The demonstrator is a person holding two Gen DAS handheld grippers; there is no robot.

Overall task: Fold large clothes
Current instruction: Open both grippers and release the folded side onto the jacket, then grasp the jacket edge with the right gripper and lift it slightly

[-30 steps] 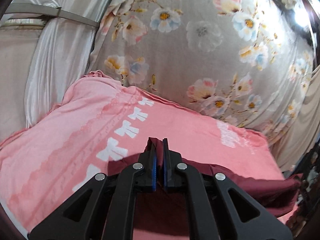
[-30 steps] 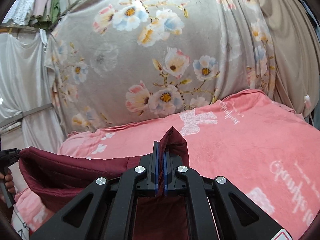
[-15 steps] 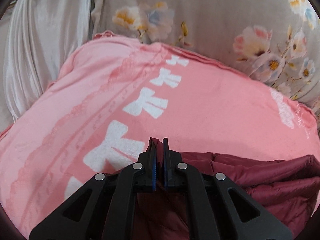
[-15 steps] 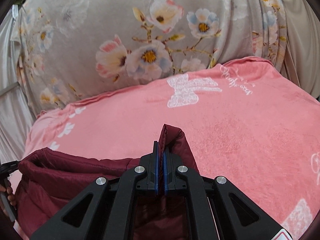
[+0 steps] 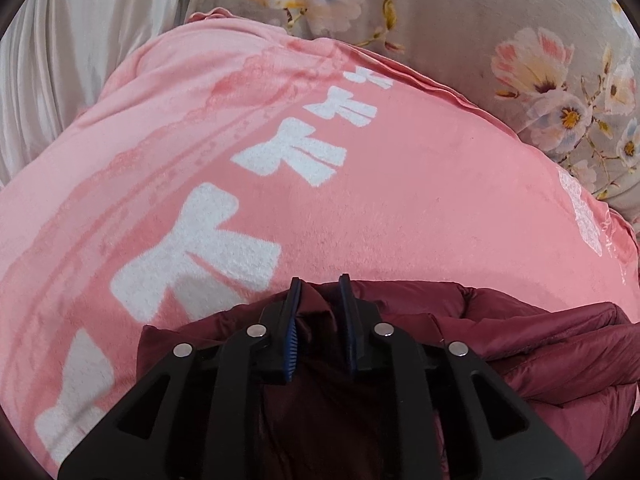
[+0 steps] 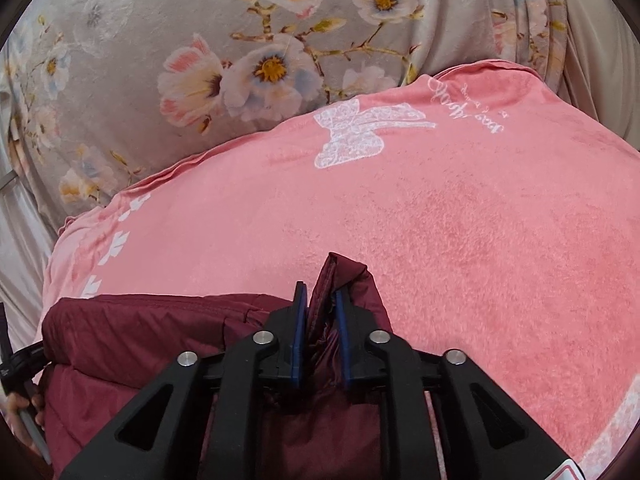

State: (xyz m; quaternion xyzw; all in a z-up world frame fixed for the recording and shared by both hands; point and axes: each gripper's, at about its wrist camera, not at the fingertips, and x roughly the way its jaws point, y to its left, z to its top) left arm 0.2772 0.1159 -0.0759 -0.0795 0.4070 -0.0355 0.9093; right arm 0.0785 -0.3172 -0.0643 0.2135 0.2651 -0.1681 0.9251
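A dark red padded jacket (image 5: 520, 340) lies bunched on a pink blanket (image 5: 400, 200) with white bow prints. In the left wrist view my left gripper (image 5: 319, 286) sits low over the jacket's edge. Its jaws are opening, and the cloth lies slack between the blue pads. In the right wrist view the jacket (image 6: 160, 332) stretches off to the left. My right gripper (image 6: 320, 292) is also opening, with an upright fold of the jacket's corner loose between its pads. A hand (image 6: 20, 412) holding the other gripper shows at the far left edge.
Behind the pink blanket (image 6: 440, 220) hangs a grey floral sheet (image 6: 160, 20), also in the left wrist view as the floral sheet (image 5: 460, 20). A white curtain (image 5: 80, 20) hangs at the left. Bare pink blanket spreads ahead of both grippers.
Both grippers came down and forward with the jacket to the blanket. Their jaws, shut on the cloth before, now stand apart with the jacket resting on the blanket.
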